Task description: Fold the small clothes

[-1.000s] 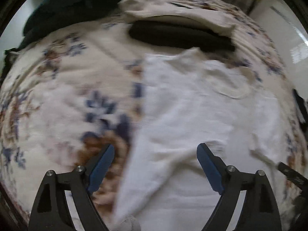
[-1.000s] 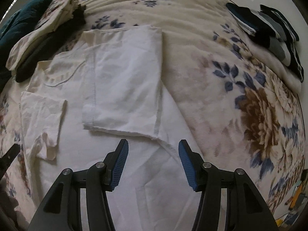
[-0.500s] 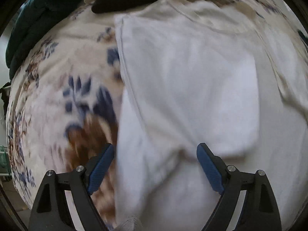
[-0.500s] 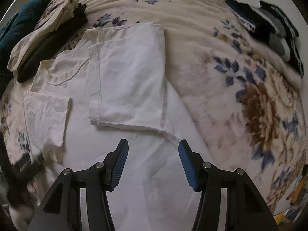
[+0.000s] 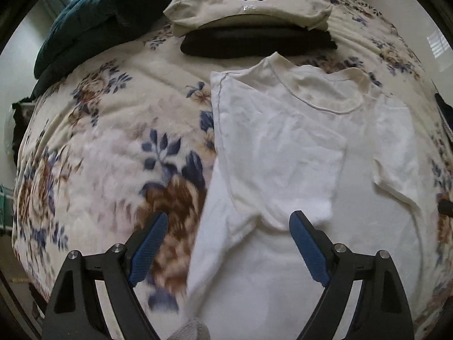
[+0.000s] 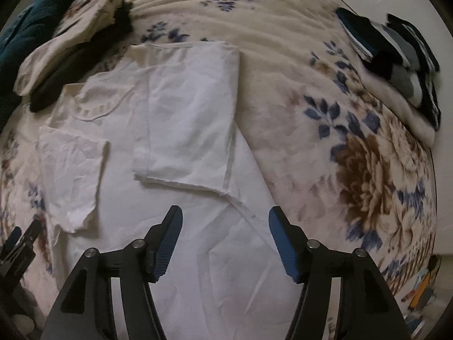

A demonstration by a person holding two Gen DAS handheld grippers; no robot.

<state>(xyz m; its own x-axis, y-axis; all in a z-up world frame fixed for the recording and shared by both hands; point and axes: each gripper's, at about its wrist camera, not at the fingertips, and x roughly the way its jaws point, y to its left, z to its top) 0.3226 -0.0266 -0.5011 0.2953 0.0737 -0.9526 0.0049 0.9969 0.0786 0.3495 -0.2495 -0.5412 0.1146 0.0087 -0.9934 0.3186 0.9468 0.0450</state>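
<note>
A white T-shirt (image 5: 283, 147) lies flat on a floral blanket (image 5: 99, 141), neck away from me, both sleeves folded in over the body. It also shows in the right wrist view (image 6: 184, 119). My left gripper (image 5: 228, 221) is open and empty, hovering over the shirt's left edge just below the folded left sleeve (image 5: 271, 170). My right gripper (image 6: 225, 215) is open and empty above the shirt's right side, just below the folded right sleeve (image 6: 192, 130). The left gripper's tip shows at the left edge of the right wrist view (image 6: 17, 246).
A beige garment (image 5: 249, 11) lies on a black one (image 5: 254, 42) beyond the shirt's neck. A dark teal pillow (image 5: 107, 14) is at the far left. Folded dark striped clothes (image 6: 396, 56) lie at the far right. The blanket (image 6: 339, 141) spreads around the shirt.
The left gripper swung in close over the left sleeve, then drew back, leaving that sleeve folded flatter over the body. The right gripper shifted only slightly. Both stayed open.
</note>
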